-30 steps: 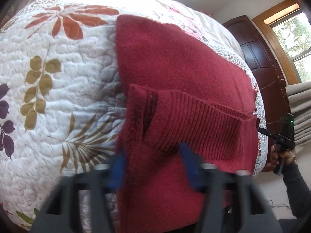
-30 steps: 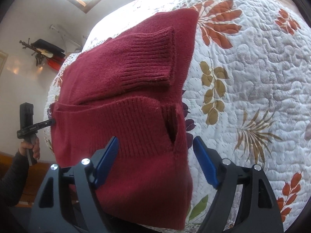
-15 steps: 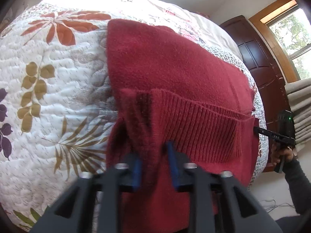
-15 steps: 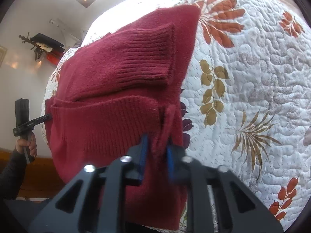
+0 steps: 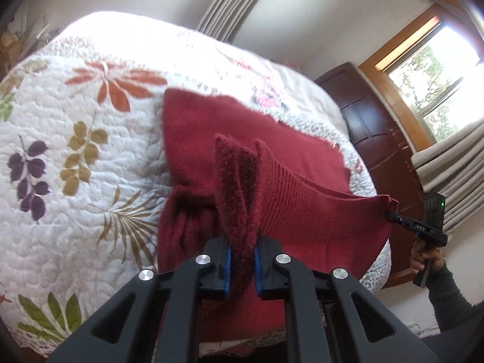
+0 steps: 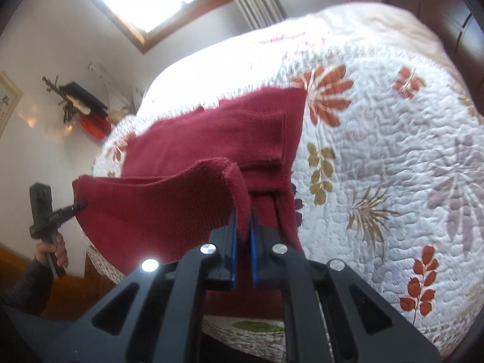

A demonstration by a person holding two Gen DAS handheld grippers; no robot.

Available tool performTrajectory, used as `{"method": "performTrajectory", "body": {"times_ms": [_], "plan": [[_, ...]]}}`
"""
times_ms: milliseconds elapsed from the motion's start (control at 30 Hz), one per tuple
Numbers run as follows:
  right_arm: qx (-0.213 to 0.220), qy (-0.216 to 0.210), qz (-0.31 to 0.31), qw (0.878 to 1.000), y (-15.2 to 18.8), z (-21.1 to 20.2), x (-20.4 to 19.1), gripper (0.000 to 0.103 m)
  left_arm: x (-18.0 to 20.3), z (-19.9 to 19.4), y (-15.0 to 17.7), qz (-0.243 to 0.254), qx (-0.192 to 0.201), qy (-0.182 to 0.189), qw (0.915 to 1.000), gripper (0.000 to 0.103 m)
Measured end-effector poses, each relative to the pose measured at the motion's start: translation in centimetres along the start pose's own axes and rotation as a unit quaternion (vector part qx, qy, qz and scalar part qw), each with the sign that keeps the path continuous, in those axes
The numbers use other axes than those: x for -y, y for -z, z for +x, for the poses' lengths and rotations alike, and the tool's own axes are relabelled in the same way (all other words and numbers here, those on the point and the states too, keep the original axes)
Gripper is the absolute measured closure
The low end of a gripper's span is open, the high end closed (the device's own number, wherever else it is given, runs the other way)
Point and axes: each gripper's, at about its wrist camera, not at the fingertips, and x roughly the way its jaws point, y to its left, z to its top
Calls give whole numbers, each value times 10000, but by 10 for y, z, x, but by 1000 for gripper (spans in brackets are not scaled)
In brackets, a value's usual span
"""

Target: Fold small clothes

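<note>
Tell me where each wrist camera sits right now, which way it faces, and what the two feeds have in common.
Left wrist: on the left gripper, facing along its fingers over the red sweater and floral quilt; the right gripper and its hand show at right.
Right wrist: on the right gripper, facing the same bed from the sweater's other side; the left-hand gripper and hand show at left.
Shared: sweater hem pinched by both, quilt.

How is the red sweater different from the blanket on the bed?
The sweater is plain dark red; the blanket is white with coloured leaves and flowers. The sweater's ribbed edge is lifted, pinched by the left hand-held gripper and the right hand-held gripper; the blanket lies spread flat. The sweater is smaller and rests on the blanket. Both are soft cloth.
</note>
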Motion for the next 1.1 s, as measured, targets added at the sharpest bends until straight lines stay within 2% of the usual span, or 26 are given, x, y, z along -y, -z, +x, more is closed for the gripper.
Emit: {"method": "performTrajectory", "body": {"times_ms": [200,433,600,933,1000,1100], "plan": [[585,-14,-44,9983,-20,-34,-13,97,13,-32,-19,195,553,168,9981,92],[799,-21,-182,9966,-70,-27,-22,97,17,-25,-68,320,740,255,9964,92],[717,33,-154,9973,-114,-4,-16,97,14,-6,-112,331,616,253,9972,92],[-26,295,189,9994,-174,82,19,97,-24,78,-173,-195,-254,50,9995,92],[-53,326,195,9993,-185,91,21,97,-27,86,-187,-315,-271,144,9990,93],[71,312,168,9993,-202,92,21,97,-23,83,-209,-248,-82,244,9994,93]]}}
